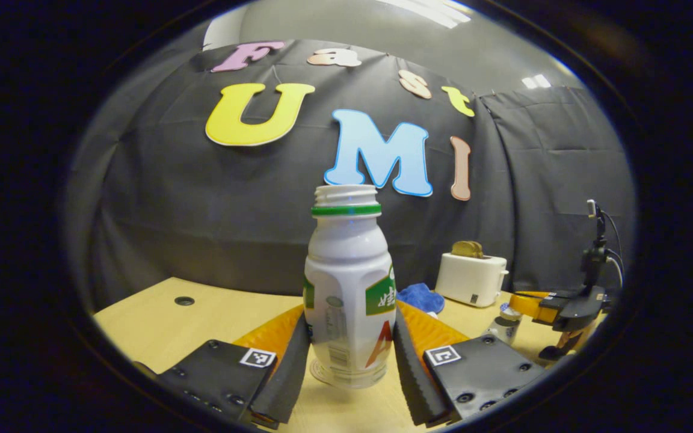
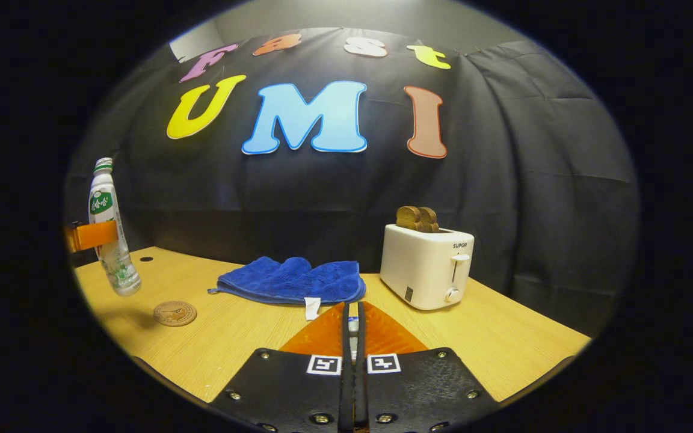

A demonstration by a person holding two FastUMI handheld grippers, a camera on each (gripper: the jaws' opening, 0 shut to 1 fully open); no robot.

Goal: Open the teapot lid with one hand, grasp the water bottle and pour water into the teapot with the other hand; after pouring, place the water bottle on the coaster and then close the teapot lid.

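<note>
White water bottle [image 1: 346, 288] upright, lifted above the coaster [image 2: 174, 313] — clamped in the left gripper [image 1: 346, 355]; right gripper [image 2: 352, 328] level, closed together.

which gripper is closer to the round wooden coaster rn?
Left. The left gripper holds the white plastic water bottle in the air just beside the round wooden coaster. The right gripper sits well off, near the blue cloth.

White water bottle [image 1: 348, 300] with green ring; blue cloth [image 2: 291, 280]; white toaster [image 2: 426, 264].
</note>
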